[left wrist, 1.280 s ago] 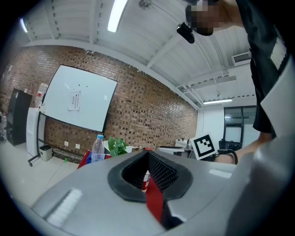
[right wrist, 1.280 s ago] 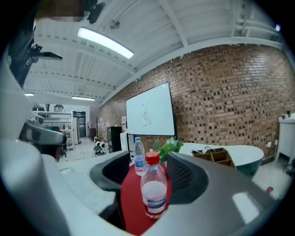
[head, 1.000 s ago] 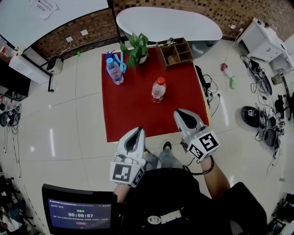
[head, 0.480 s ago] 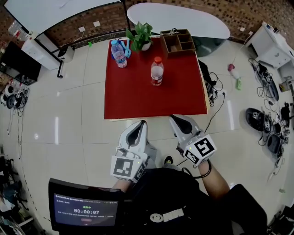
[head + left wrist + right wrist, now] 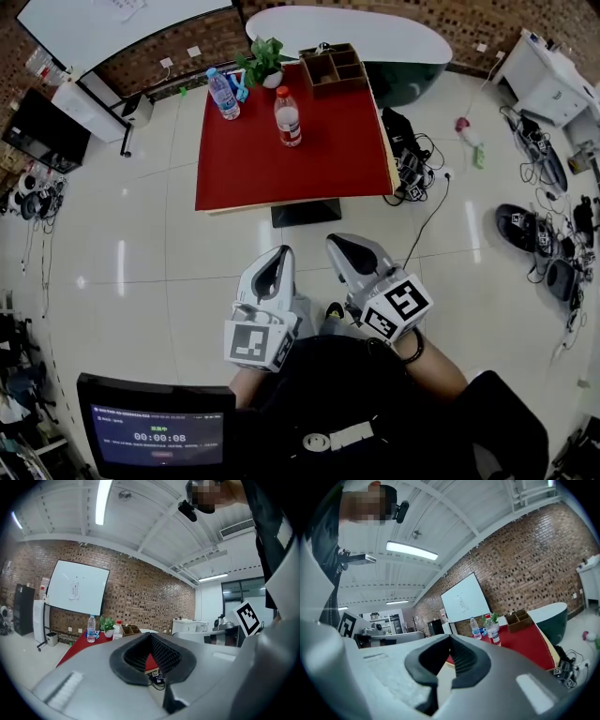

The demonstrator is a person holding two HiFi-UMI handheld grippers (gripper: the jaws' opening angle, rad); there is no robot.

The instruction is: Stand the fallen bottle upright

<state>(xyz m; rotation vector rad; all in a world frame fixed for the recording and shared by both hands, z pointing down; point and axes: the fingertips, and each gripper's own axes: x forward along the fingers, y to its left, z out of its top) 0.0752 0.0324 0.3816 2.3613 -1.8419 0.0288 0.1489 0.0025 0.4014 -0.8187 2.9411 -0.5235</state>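
Red tabletop (image 5: 281, 169) lies upper centre, the red-capped bottle (image 5: 288, 117) upright on it, so the task looks finished. Left gripper (image 5: 278, 262) and right gripper (image 5: 339, 246), lower centre, have jaws closed and empty; no further move seems needed.

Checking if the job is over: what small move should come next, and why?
Probably just rest both grippers. The red-capped bottle and the blue-capped bottle both stand upright on the red table, none lies fallen, and the left gripper and right gripper are shut, empty and far from it.
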